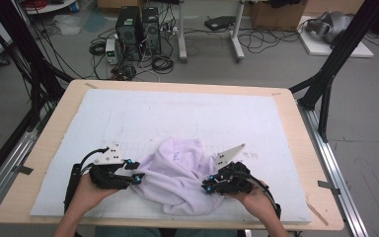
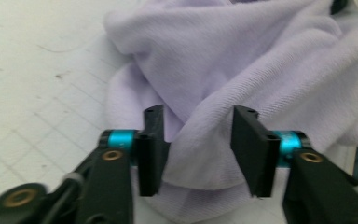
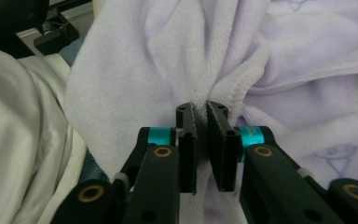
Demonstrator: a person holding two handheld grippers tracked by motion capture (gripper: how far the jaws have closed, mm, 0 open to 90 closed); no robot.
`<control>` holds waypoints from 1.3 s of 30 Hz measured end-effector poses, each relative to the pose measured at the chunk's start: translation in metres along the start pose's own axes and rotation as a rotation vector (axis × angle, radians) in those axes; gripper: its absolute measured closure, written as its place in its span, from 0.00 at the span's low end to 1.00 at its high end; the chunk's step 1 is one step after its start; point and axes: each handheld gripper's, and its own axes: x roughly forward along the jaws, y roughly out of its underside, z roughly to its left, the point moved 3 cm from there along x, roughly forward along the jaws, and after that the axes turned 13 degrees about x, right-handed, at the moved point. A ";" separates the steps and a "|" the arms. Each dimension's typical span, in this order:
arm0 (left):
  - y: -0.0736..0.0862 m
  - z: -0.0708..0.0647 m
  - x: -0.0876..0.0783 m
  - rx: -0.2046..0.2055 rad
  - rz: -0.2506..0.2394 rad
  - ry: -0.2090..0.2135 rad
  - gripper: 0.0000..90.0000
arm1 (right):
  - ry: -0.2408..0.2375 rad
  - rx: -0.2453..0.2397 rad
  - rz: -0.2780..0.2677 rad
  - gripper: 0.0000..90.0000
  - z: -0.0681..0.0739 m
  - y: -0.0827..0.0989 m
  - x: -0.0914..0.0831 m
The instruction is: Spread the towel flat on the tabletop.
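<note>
A crumpled lilac terry towel (image 1: 180, 175) lies on a white padded mat (image 1: 177, 118) that covers most of the light wooden table (image 1: 296, 128). The towel sits toward the near edge, about midway across. The left gripper (image 1: 134, 170) is at the towel's left side, with a fold of cloth between its jaws. The right gripper (image 1: 208, 186) is at the towel's right side, jaws set on a bunched fold. Behind the table, two black computer towers (image 1: 138, 32) stand on the floor.

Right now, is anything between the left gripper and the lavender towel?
Nothing visible. The left gripper has its jaws apart with a fold of the lavender towel directly between them, nothing else intervening. The right gripper is pinching the towel.
</note>
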 end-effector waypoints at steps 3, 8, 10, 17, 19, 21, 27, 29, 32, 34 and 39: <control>-0.003 0.010 -0.005 -0.027 -0.024 -0.032 0.55 | 0.013 -0.010 -0.101 0.76 0.000 -0.024 -0.012; 0.000 0.024 0.002 -0.059 0.011 -0.089 0.60 | 0.033 -0.047 -0.143 0.68 -0.001 -0.059 0.000; 0.003 0.029 0.010 -0.067 0.048 -0.095 0.60 | 0.048 -0.060 -0.115 0.65 -0.004 -0.072 0.016; 0.013 0.034 0.041 -0.070 0.159 -0.045 0.80 | -0.014 -0.010 0.047 0.85 -0.024 -0.075 0.071; 0.014 0.030 0.047 -0.030 0.193 -0.032 0.86 | -0.033 -0.003 0.042 0.89 -0.026 -0.073 0.070; 0.012 0.027 0.047 -0.013 0.187 -0.043 0.93 | -0.049 -0.001 0.023 0.91 -0.027 -0.069 0.063; -0.002 0.029 0.017 -0.031 0.051 -0.140 0.95 | 0.040 -0.003 -0.072 0.92 -0.019 -0.050 0.007; -0.009 0.028 0.006 -0.033 0.010 -0.163 0.95 | 0.050 0.008 -0.110 0.92 -0.016 -0.043 -0.011; -0.025 0.020 -0.008 -0.007 -0.052 -0.182 0.95 | 0.056 0.006 -0.143 0.92 -0.010 -0.037 -0.023; -0.032 0.010 -0.014 0.027 -0.061 -0.181 0.95 | 0.066 0.002 -0.147 0.92 -0.001 -0.031 -0.030; -0.015 -0.012 -0.008 0.038 -0.007 -0.099 0.93 | 0.040 0.009 -0.088 0.92 0.016 -0.001 -0.020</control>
